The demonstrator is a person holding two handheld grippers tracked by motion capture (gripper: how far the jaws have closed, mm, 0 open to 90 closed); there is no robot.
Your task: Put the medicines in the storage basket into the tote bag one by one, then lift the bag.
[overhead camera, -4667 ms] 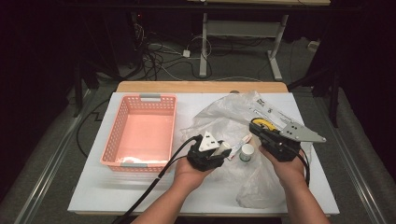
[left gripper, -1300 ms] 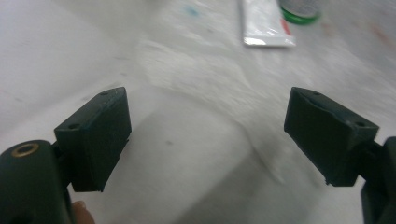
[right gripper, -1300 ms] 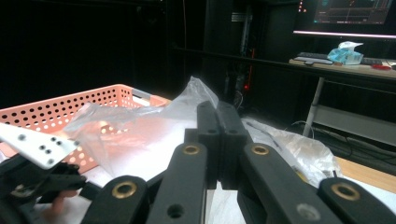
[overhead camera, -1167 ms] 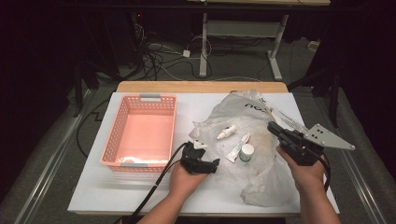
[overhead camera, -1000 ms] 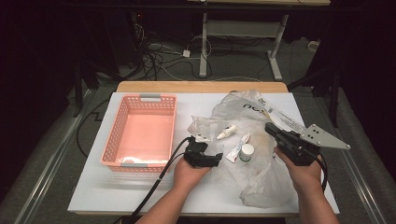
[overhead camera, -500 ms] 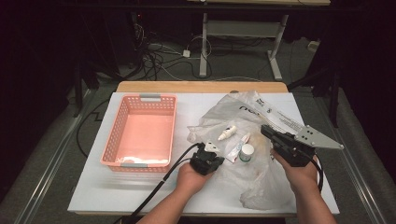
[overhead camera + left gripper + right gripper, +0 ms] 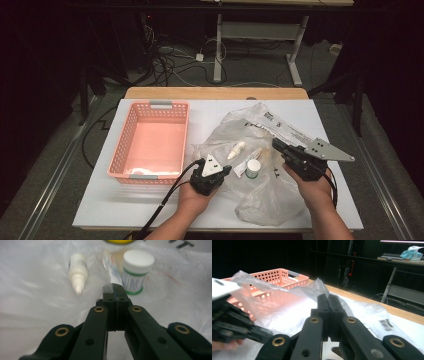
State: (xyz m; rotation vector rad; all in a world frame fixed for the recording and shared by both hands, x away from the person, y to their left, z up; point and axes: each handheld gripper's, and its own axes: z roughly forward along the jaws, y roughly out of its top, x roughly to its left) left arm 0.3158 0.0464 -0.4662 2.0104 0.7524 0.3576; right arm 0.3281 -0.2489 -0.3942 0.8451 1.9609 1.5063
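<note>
A clear plastic bag lies crumpled on the white table. Through its film show a small white dropper bottle, a thin tube and a white-capped bottle. My left gripper is at the bag's left edge, shut on a fold of film. In the left gripper view the jaws meet with film pinched at the tip, just short of the dropper bottle, tube and capped bottle. My right gripper is shut on the bag's right part. There the film rises from the closed tips.
A pink perforated basket stands at the table's left, also seen as basket behind the bag. A printed label lies on the bag's far side. Cables trail from both grippers toward the near edge. Dark floor surrounds the table.
The left gripper's jaws have shut on the bag's edge, and the hand has turned so its grey plate faces up. The right gripper has drifted a little to the left, and the bag has bunched up.
</note>
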